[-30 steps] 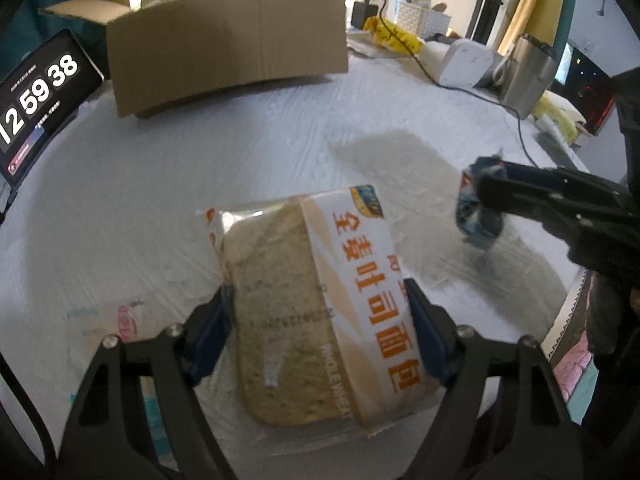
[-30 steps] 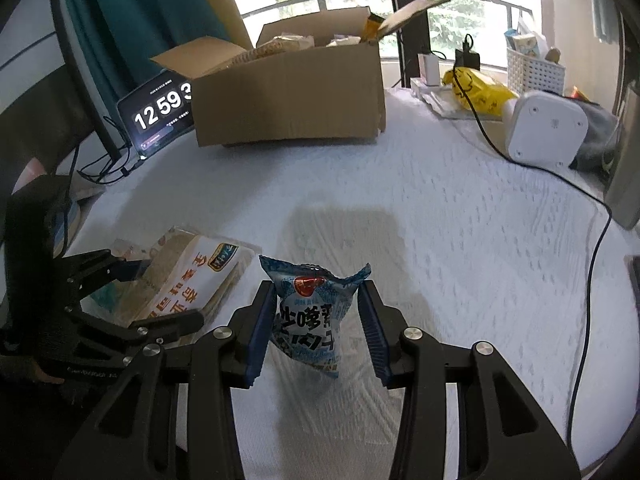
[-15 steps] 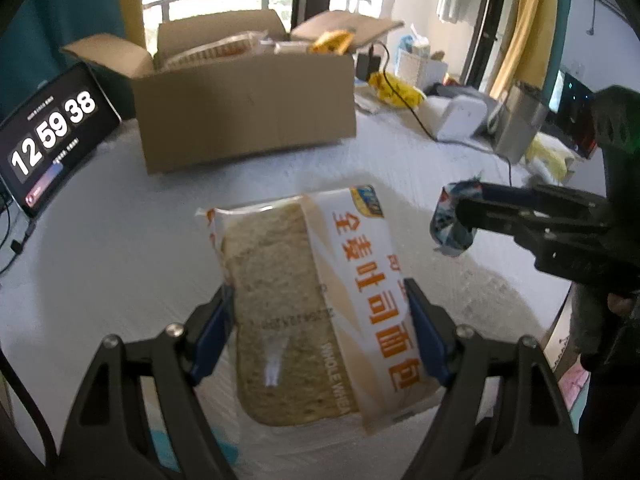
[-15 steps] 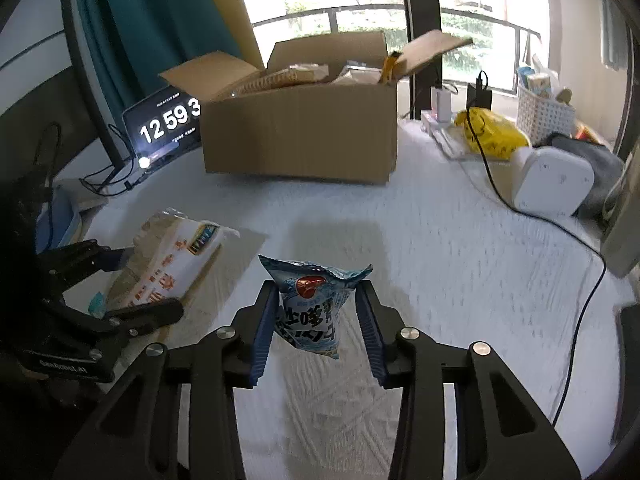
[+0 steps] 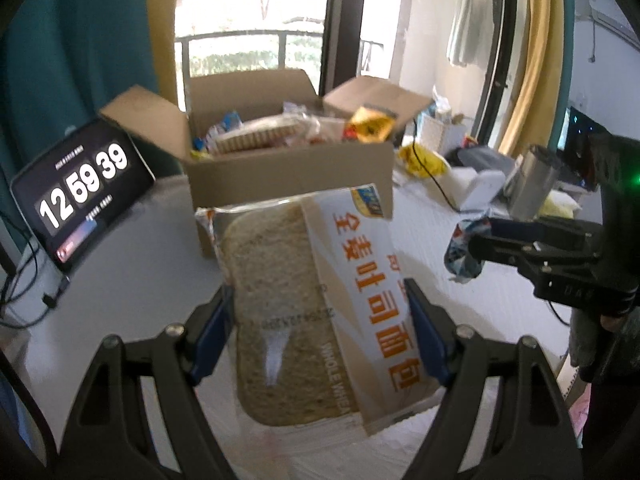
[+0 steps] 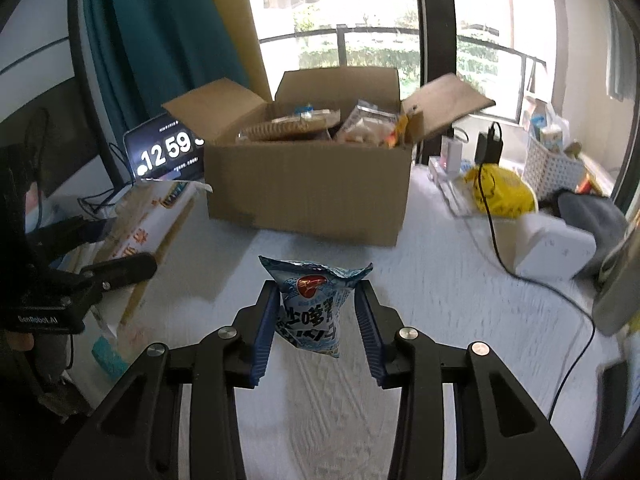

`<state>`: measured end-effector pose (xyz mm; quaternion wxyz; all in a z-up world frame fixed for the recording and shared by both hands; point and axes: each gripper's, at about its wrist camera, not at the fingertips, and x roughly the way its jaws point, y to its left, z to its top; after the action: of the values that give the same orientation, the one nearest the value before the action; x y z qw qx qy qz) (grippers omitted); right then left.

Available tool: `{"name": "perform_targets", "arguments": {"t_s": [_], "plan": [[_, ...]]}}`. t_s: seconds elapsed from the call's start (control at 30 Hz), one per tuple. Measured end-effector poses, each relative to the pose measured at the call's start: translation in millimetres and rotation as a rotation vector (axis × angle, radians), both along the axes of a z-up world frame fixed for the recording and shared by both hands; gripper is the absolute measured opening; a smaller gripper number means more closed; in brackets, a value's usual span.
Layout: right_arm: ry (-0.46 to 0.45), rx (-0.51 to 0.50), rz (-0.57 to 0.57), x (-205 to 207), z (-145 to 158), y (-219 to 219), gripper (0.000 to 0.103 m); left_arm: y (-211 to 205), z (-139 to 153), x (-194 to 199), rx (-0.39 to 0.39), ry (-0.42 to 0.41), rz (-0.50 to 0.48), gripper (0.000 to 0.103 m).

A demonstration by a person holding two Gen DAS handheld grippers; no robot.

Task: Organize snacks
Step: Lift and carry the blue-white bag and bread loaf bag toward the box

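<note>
Step in hand: we carry two snacks toward the open cardboard box [image 6: 308, 184], both lifted clear of the tabletop [image 6: 440, 304].
Left tongs [image 5: 320, 332]: pinching the whole-wheat bread pack [image 5: 316, 304] by its long sides, held flat in front of the box.
Right tongs [image 6: 316, 320]: pinching the small blue snack bag [image 6: 314, 308] at its middle, upright, short of the box's front wall.
Next move, as we judge it: raise both above the front wall, then let go over a free gap; the box already looks heaped.
Materials: the bread pack is clear film with a white-and-orange printed band, soft and squashable; the blue bag is crinkly, puffed, with a serrated top seam.
Box: plain corrugated card, flaps spread outward.
Tabletop: white, lightly textured cover.
</note>
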<state>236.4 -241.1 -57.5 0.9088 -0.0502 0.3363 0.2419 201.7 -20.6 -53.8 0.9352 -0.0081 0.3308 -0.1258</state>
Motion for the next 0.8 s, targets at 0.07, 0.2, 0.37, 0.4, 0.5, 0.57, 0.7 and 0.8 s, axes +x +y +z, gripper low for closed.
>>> {"name": "perform_targets", "arguments": {"t_s": [0.07, 0.2, 0.37, 0.4, 0.5, 0.57, 0.7, 0.8], "plan": [[-0.018, -0.002, 0.001, 6.9, 7.3, 2.3, 0.041, 4.9, 6.7, 4.5, -0.002, -0.02, 0.006, 0.08], [-0.065, -0.004, 0.002, 19.7, 24.9, 4.8, 0.041, 18.2, 21.5, 15.8, -0.003, -0.063, 0.025, 0.08], [-0.115, 0.002, 0.004, 41.3, 48.1, 7.3, 0.041, 30.8, 36.0, 26.9, -0.006, -0.105, 0.05, 0.08], [-0.123, 0.003, 0.006, 45.0, 51.6, 7.8, 0.041, 33.0, 38.7, 29.5, -0.007, -0.112, 0.054, 0.08], [-0.157, 0.011, 0.008, 57.6, 64.7, 9.6, 0.04, 41.1, 47.4, 39.9, -0.012, -0.137, 0.069, 0.08], [-0.184, 0.024, 0.004, 67.2, 75.8, 9.8, 0.04, 46.5, 53.5, 48.8, -0.014, -0.155, 0.081, 0.08], [-0.229, 0.044, 0.001, 87.0, 92.8, 12.4, 0.038, 53.0, 65.7, 65.1, -0.021, -0.194, 0.096, 0.08], [-0.23, 0.055, -0.011, 98.0, 95.1, 11.2, 0.036, 54.6, 71.8, 76.1, -0.017, -0.209, 0.1, 0.08]]}}
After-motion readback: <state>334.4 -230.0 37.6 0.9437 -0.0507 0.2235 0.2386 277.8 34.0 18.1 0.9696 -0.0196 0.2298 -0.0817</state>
